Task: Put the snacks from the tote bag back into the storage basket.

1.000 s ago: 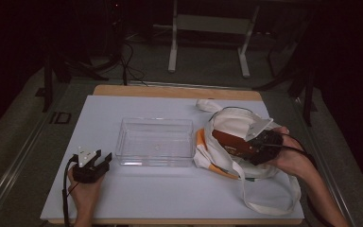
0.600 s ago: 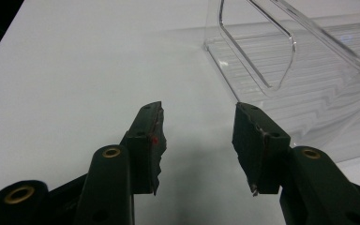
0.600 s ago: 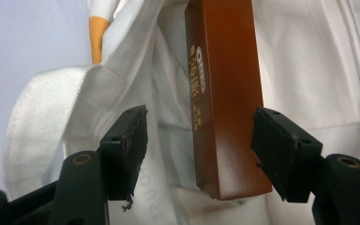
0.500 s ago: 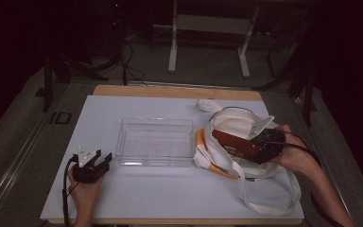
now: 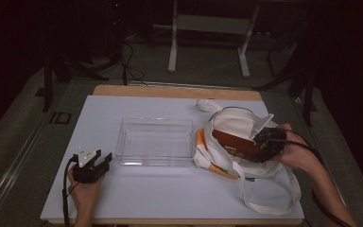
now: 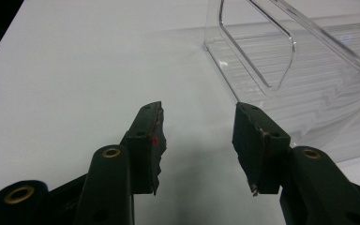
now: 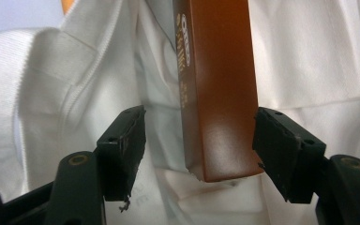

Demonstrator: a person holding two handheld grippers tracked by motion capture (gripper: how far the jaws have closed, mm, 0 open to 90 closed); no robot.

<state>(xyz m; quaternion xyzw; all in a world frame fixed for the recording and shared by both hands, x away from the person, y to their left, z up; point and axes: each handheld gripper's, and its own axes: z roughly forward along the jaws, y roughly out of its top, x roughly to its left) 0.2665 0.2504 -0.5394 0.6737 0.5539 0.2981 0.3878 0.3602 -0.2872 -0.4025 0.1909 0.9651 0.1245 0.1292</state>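
Observation:
A long brown box (image 5: 235,144) lies on top of a white cloth bag (image 5: 238,122) at the table's right. My right gripper (image 5: 256,150) is at the box's near end and has just been opening. In the right gripper view the brown box (image 7: 220,93) stands between the jaws over the white bag (image 7: 309,61). A clear gap separates it from the left pad, and the right pad sits at its edge, so the right gripper (image 7: 199,117) is open. My left gripper (image 5: 102,160) rests open on the table. Nothing lies between the jaws of the left gripper (image 6: 199,112).
A clear plastic bin (image 5: 153,121) stands mid-table, left of the bag, and its corner (image 6: 286,56) is just ahead of the left jaws. The bag's long strap (image 5: 264,203) loops toward the front edge. An orange trim (image 5: 201,140) shows at the bag's left side.
The right gripper's jaws have spread apart around the brown box, which stays on the bag. The left hand and the bin have not moved.

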